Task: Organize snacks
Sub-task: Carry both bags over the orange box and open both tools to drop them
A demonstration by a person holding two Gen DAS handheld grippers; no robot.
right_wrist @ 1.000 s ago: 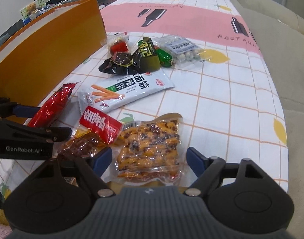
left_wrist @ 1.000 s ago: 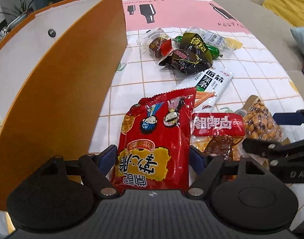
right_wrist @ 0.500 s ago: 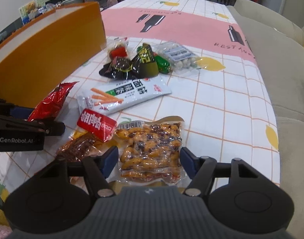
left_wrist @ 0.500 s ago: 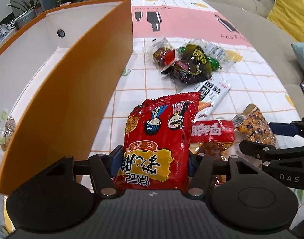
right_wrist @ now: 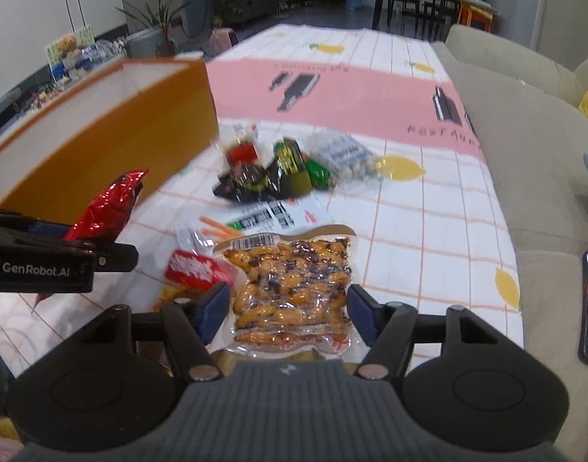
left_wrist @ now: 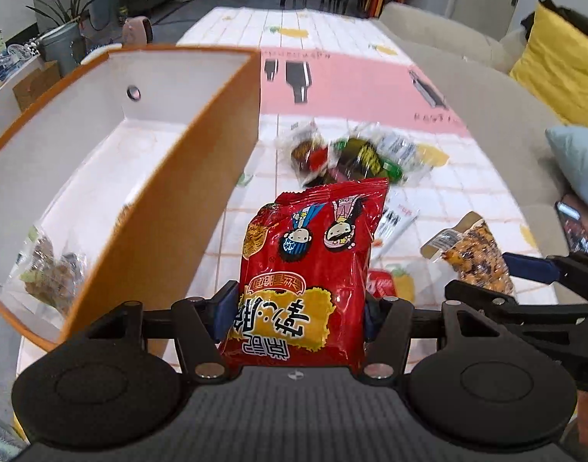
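While a second ago it sat low over the bench, the left tongs (left_wrist: 295, 317) now pinch the red snack bag (left_wrist: 309, 269) higher, lifted beside the orange box (left_wrist: 170, 208), whose white inside has come into view with a clear packet (left_wrist: 49, 269) already in it. The right tongs (right_wrist: 286, 310), earlier spread around the clear pack of nuts (right_wrist: 294, 285), now press its sides and hold it raised off the bench (right_wrist: 428, 231). Below lie a small red packet (right_wrist: 195, 269) and a white carrot-print packet (right_wrist: 255, 221). Farther off, a blurred cluster of dark and green packets (right_wrist: 278, 173) lies unmoved.
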